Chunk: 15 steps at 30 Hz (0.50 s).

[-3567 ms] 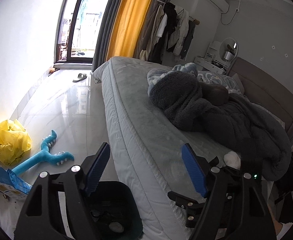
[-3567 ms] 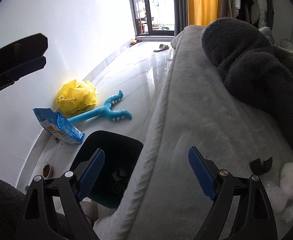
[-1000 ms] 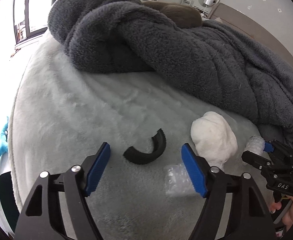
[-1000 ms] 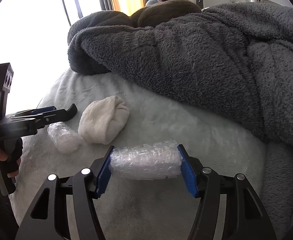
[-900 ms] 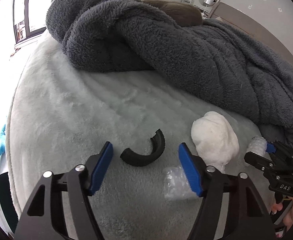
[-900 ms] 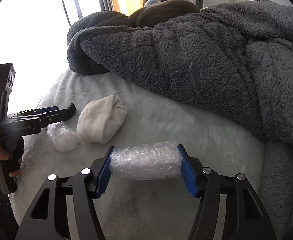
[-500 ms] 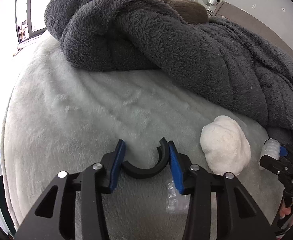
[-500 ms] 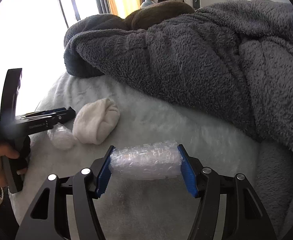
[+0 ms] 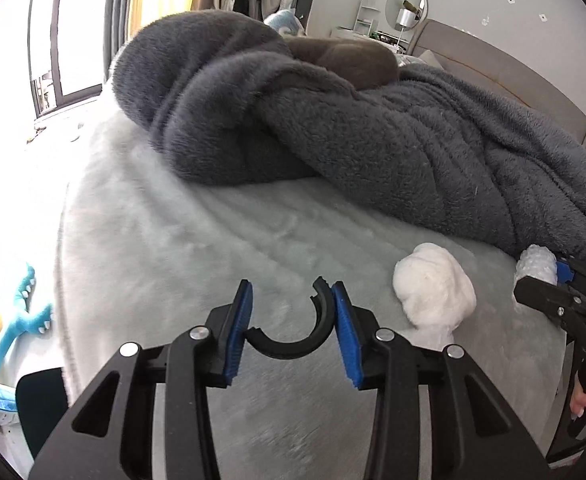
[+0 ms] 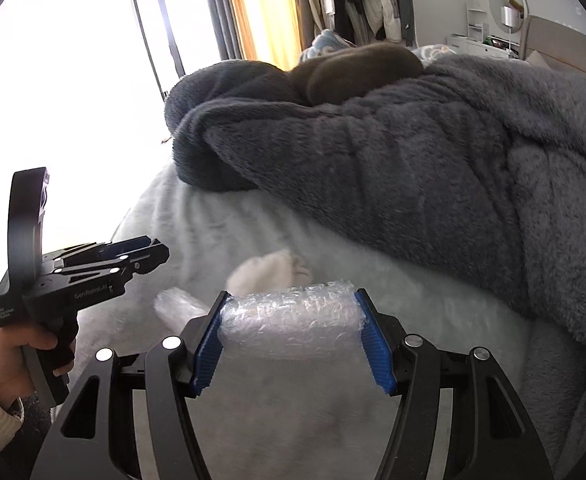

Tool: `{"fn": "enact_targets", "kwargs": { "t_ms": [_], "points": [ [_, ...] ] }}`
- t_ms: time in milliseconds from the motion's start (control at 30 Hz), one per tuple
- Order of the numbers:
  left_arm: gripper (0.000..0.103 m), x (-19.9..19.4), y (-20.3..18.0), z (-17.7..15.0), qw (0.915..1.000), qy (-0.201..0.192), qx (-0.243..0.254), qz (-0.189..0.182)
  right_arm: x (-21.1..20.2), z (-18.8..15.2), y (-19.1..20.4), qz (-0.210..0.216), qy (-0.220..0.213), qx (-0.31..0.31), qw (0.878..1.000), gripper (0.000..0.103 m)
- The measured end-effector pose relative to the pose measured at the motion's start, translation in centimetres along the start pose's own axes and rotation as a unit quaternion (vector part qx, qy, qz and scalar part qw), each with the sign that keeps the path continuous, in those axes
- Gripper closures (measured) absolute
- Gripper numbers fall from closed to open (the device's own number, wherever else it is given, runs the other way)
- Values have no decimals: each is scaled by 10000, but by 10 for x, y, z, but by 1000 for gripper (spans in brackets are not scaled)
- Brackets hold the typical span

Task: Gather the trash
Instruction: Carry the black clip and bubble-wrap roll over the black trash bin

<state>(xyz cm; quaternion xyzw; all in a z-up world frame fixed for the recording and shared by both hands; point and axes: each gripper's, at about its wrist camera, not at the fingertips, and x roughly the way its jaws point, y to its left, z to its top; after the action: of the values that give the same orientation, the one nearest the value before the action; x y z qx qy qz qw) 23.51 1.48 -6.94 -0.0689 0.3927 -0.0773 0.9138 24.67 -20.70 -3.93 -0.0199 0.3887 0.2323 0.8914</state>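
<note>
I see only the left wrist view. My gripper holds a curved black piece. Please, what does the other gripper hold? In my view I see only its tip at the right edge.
Observer: The right gripper is shut on a roll of bubble wrap, pinched at both ends between the blue pads.
Operator: Thank you. Is there more trash on the bed near it?
Observer: Yes. A second, smaller bubble wrap piece lies on the pale bed cover, left of the held roll and beside the white wad.
Operator: Is my own grip good, seen from there?
Observer: That view shows the left gripper from the side, fingers close together; the curved black piece is hidden there.
</note>
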Motion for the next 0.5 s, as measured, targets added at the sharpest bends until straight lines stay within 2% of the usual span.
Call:
{"fn": "enact_targets", "kwargs": {
  "t_ms": [233, 500],
  "points": [
    [60, -26, 25, -11, 9997, 62, -236, -62, 0, 2, 41, 234, -65, -134, 9996, 41],
    [60, -57, 38, -33, 9998, 109, -144, 1, -2, -2, 79, 360, -100, -226, 9990, 41]
  ]
}}
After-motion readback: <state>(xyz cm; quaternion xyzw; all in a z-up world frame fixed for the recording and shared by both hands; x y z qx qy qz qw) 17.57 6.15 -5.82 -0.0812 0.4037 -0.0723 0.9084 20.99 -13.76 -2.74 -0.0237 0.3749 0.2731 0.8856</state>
